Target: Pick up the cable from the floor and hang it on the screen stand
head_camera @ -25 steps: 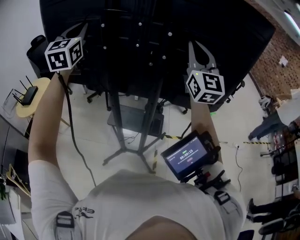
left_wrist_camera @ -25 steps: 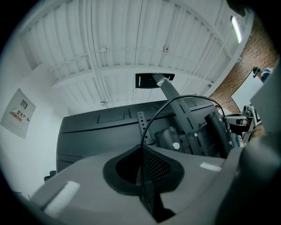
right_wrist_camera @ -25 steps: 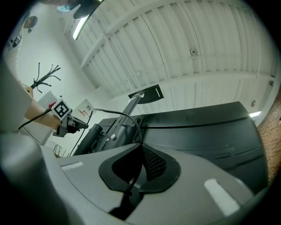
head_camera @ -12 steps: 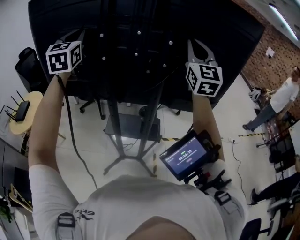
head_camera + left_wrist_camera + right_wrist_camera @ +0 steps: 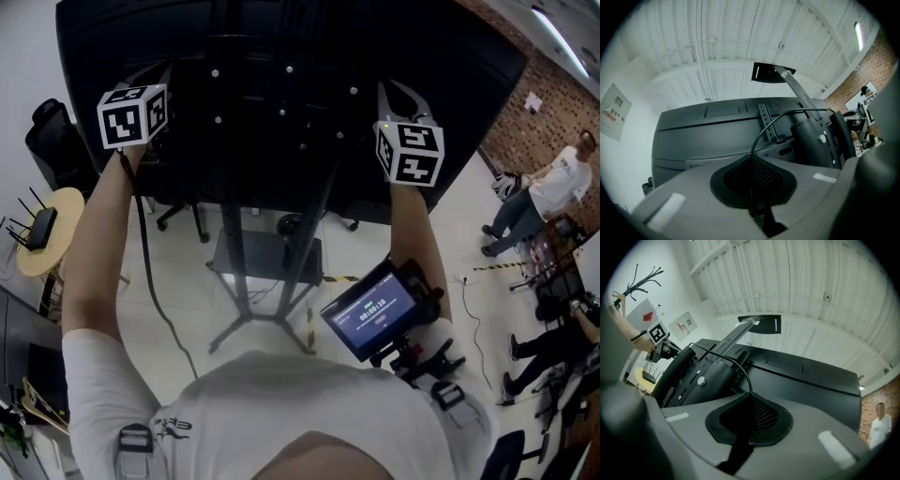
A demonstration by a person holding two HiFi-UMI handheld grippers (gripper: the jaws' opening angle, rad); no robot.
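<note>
The thin black cable (image 5: pixel 148 272) hangs from my left gripper (image 5: pixel 161 75) down along the forearm. Both grippers are raised against the dark back of the screen (image 5: pixel 281 56), on either side of the stand's column (image 5: pixel 234 253). In the left gripper view the left gripper (image 5: pixel 752 159) is shut on the cable (image 5: pixel 774 121), which arcs up and right over the stand's post (image 5: pixel 815 140). In the right gripper view the right gripper (image 5: pixel 752 397) is shut on the cable (image 5: pixel 736 363), which curves left toward the post (image 5: pixel 701 380). From the head the right gripper (image 5: pixel 401 94) points up at the screen.
A bracket arm (image 5: pixel 790 82) juts above the screen. The stand's legs (image 5: pixel 248 323) spread on the white floor. A round yellow table (image 5: pixel 28 258) with a router and a black chair (image 5: pixel 56 141) stand left. People (image 5: pixel 544 187) are at the right by a brick wall. A display (image 5: pixel 375 309) rides my right forearm.
Both grippers stay up at the screen's back, still shut on the cable. The right gripper has rolled a little. A person in white has come into view at the right.
</note>
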